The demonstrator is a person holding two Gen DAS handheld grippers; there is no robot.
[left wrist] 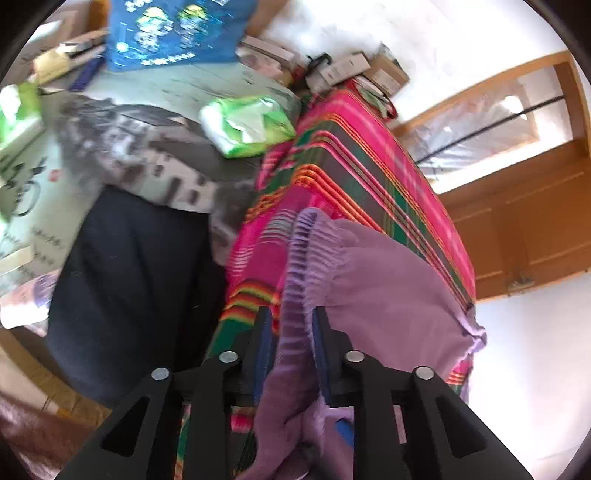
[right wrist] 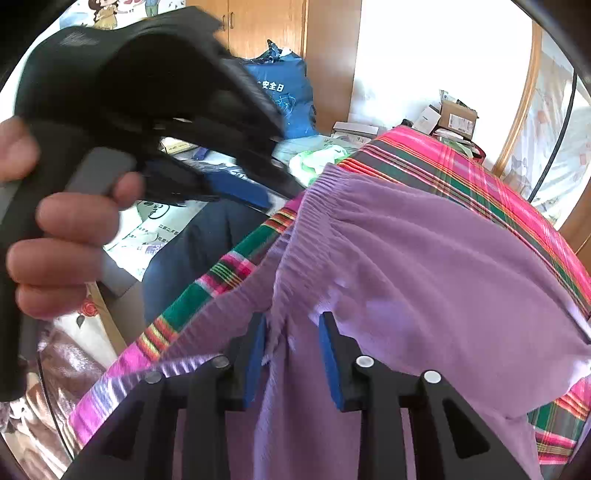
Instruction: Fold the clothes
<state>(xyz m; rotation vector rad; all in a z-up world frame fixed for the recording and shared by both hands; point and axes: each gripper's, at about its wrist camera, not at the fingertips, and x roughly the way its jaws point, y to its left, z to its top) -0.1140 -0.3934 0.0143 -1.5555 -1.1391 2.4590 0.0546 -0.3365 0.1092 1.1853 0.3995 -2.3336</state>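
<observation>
The purple garment [left wrist: 388, 288] lies on the striped cloth [left wrist: 369, 155], lower centre to lower right of the left wrist view. Its ribbed waistband [left wrist: 303, 266] runs down the frame centre and passes between the fingers of the left gripper [left wrist: 291, 321]. The jaws stand apart; the blue pads [left wrist: 264, 343] flank the bunched band, and a narrow gap shows on the left side.

In the right wrist view the garment [right wrist: 424, 266] fills the centre and right. The right gripper [right wrist: 293, 325], at lower centre, has its jaws apart, with a puckered fold of fabric between the pads [right wrist: 327, 354] and clear of them. At the left edge of this frame a hand [right wrist: 66, 229] grips the handle of the left gripper. A blue bag [left wrist: 173, 29] sits at upper centre of the left view.
</observation>
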